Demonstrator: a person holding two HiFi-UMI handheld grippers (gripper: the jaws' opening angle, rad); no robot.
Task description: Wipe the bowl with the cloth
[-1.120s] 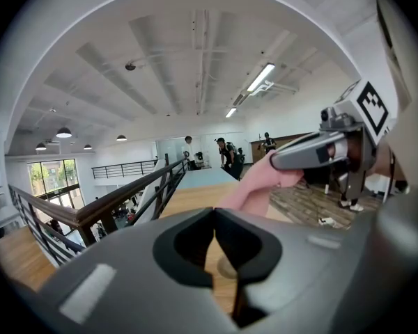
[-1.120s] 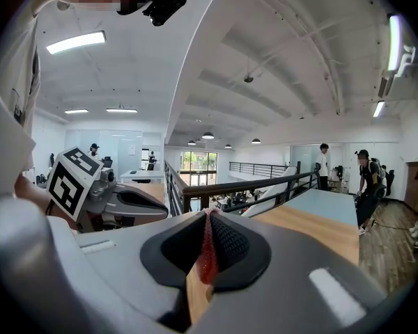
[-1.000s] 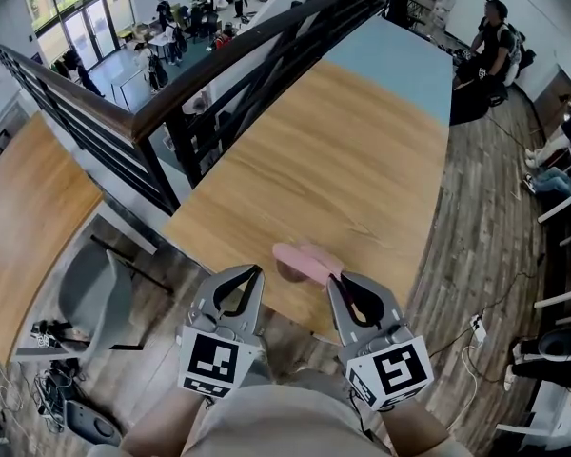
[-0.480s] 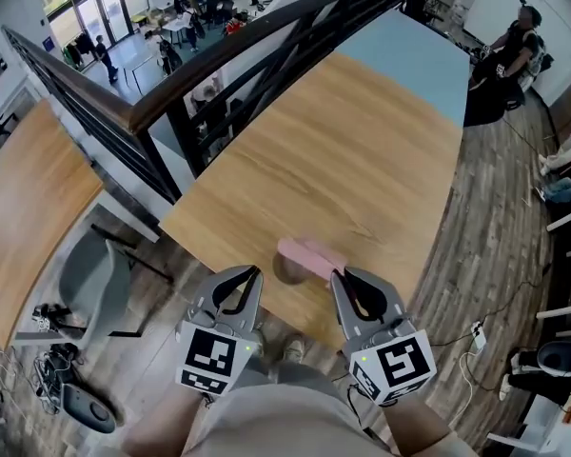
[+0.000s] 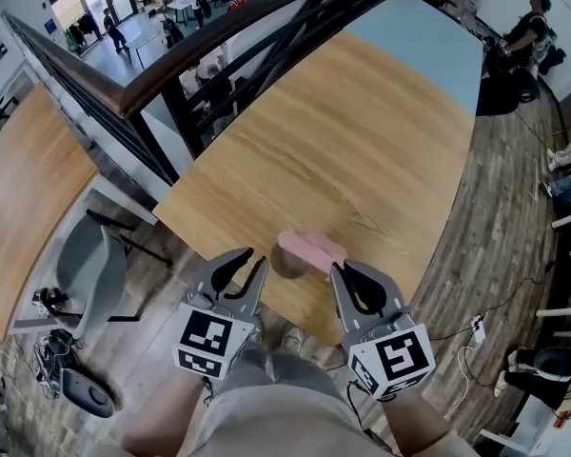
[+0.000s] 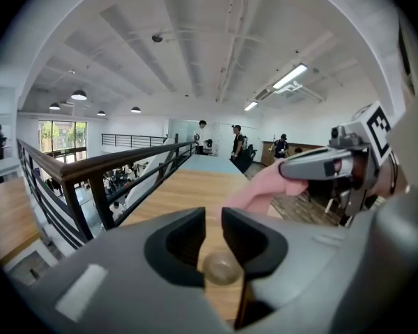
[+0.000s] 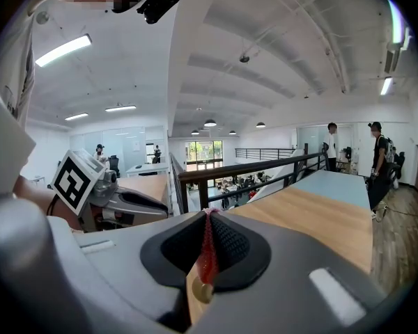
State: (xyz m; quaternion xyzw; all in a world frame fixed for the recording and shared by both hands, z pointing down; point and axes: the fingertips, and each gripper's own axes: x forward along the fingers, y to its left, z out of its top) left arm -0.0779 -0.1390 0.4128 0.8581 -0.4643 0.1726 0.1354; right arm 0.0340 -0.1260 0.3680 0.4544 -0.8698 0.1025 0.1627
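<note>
- left tongs (image 5: 252, 258): jaws have just been opening, apart now, nothing btwn them
- right tongs (image 5: 339, 272): clamped on the pink cloth (image 5: 309, 248)
- cloth covers part of the brown bowl (image 5: 285, 268), which is on the table (image 5: 362, 141) near its front edge, btwn the 2 tongs

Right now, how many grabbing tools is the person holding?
2. The left tool, jaws just opening with nothing between them, is at the near edge of the table; the right tool is shut on the pink cloth.
</note>
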